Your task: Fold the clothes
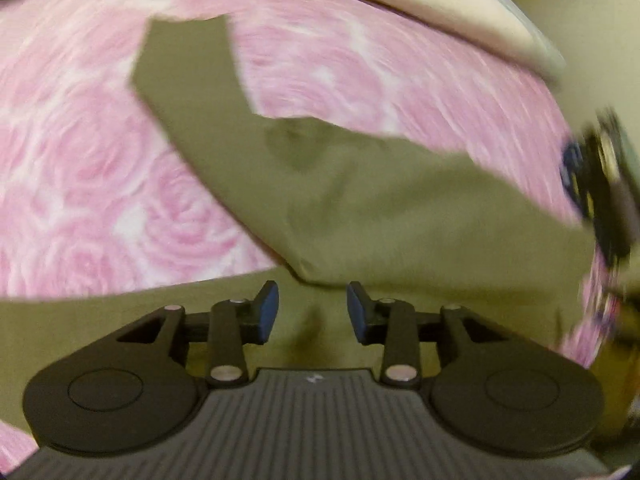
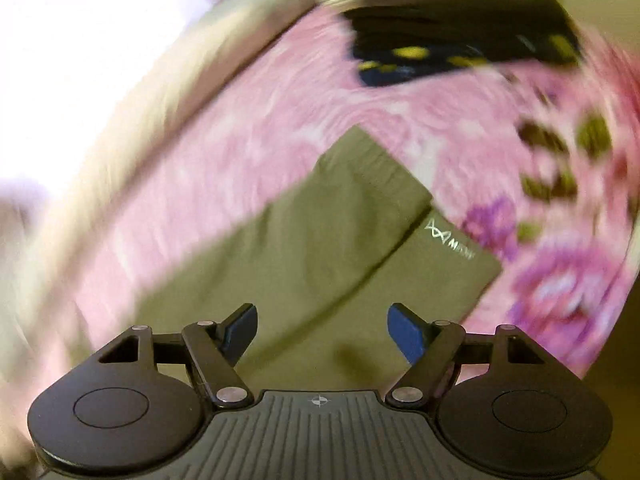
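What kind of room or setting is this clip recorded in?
Probably a bedroom: an olive-green garment is spread on a pink rose-print bedsheet, with a cream edge, perhaps a headboard or mattress side, beyond it. Both views are blurred.

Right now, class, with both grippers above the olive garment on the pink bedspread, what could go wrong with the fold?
1. Both views are motion-blurred, so either gripper may close off target.
2. The left gripper is open over a raised ridge of the olive garment; it could pinch several layers.
3. The right gripper is open and holds nothing, so a pull from one side may drag the cloth across the pink bedspread.
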Tool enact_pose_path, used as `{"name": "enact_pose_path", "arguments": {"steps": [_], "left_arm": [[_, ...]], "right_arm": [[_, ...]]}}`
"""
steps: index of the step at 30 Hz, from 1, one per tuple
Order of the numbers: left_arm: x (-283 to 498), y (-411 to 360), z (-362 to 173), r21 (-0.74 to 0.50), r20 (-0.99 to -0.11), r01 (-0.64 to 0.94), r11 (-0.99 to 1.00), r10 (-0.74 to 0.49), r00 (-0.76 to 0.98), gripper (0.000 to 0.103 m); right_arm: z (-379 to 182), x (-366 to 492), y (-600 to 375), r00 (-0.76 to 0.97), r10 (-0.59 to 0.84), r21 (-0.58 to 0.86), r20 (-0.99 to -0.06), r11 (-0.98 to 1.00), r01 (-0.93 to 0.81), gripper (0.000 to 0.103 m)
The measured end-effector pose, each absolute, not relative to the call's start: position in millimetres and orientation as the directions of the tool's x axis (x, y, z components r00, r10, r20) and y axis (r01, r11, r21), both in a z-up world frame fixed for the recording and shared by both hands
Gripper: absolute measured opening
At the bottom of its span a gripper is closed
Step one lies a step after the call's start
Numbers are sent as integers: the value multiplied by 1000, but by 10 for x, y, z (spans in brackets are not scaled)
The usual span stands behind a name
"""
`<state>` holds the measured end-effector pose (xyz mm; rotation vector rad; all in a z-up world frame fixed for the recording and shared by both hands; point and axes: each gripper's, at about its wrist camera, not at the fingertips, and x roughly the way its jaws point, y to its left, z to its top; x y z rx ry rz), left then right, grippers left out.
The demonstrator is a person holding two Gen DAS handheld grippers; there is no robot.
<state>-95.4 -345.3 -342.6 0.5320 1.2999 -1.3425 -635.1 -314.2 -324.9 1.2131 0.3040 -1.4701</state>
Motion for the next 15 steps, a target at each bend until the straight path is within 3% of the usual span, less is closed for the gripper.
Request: {"name": "enact_pose_path", "arguments": {"steps": [3,4,9,11,15], "left_arm": [[-865,-3466,-3549,-431,-874,815,387,-405,-270,34],[-851,-3466,-3587,-443,-871,793,418,-410,-270,34],[-858,-3513,-3737,-467,-863,724,508,-439,-248,34],[-868,-3521,-3771,-466,-862,710,528,-452,-229,34],[-879,-3542,-3813,-439,-871,710,551,-456,-185,34]], "right_arm": [[-3287,-6599,-3174,209,-648,580,-732,-433,690,73],[-3304,-6680,-3188,212,-668,621,-713,-462,633,66],[-3535,-6968,-3344,214,-685,672,-696,-517,530,60],[-3629,-7044,-3405,222,-685,681,-693,-524,511,51],[-3817,-7188,-3502,239,-682,694,-691,-534,483,51]]}}
